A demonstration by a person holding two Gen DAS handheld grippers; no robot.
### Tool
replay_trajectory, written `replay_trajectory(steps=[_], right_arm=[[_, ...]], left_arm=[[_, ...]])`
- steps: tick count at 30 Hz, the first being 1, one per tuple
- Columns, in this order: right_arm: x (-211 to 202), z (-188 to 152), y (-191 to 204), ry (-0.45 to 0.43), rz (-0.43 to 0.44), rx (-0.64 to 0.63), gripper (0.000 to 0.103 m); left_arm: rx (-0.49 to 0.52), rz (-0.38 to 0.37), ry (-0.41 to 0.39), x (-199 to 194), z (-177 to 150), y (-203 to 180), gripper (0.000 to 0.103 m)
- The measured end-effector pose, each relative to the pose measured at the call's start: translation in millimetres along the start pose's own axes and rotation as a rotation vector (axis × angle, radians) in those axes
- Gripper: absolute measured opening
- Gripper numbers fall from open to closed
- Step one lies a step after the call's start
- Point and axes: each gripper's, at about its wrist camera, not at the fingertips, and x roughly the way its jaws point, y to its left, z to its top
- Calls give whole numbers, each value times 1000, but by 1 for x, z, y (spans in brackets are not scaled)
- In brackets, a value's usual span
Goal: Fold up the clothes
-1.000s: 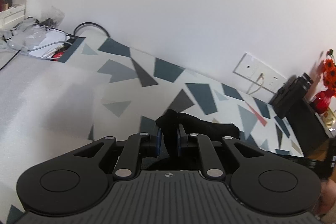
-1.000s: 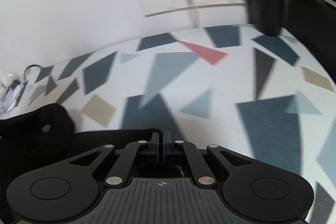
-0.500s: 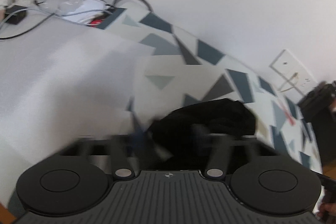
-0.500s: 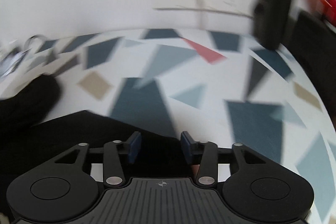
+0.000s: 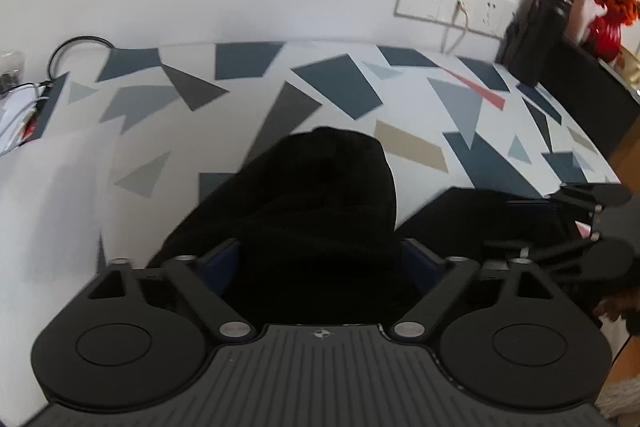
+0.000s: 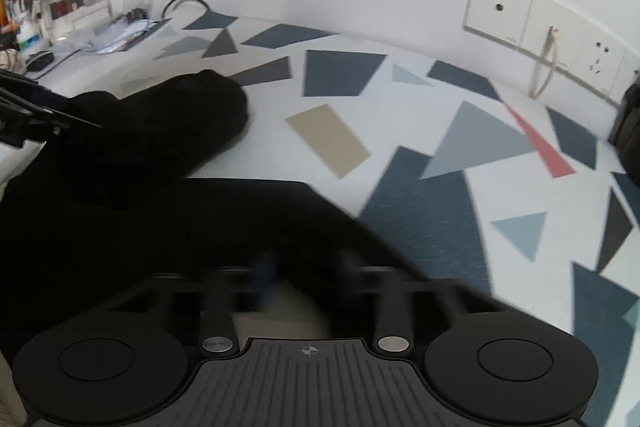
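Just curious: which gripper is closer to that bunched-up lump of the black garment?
Left. The left gripper straddles the lump; the right gripper sits over the garment's flat part, off to the side.

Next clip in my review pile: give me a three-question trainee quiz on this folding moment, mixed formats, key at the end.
1. True or false: the left tongs are clamped shut on the black garment.
2. Multiple choice: what does the black garment lie on? A) a bare wooden floor B) a cloth printed with geometric shapes C) a metal tray
3. Short answer: what is plugged into the wall socket panel?

Key
1. False: the fingers stand wide apart, with the garment between them.
2. B
3. A pale cable hanging down from the panel.
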Motion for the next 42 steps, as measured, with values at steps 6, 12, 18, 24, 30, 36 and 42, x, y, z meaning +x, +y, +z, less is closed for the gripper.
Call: replay_trajectory(steps=[6, 12, 18, 24, 30, 36, 42], right_arm=[[-11, -13, -52, -9, -171, 205, 10], [-40, -56, -139, 2, -374, 542, 10], [-62, -81, -161, 27, -516, 655, 19], [-79, -71, -138, -78, -492, 595, 32], [-63, -54, -119, -85, -340, 479, 50], [-34, -52, -104, -24, -271, 423, 58], [-36, -57, -104, -39, -277, 390, 39]], left_arm=[[-162, 72, -64, -20, -2, 50, 18], [-326, 175, -51, -33, -24, 98, 16], [-379, 133, -4, -32, -51, 99, 21], [-371, 54, -46, -29, -40, 74, 60], [-264, -82, -9, -16, -28, 32, 74], [-199, -137, 64, -2, -41, 0, 82], [-176, -118, 52, -8, -49, -1, 62]])
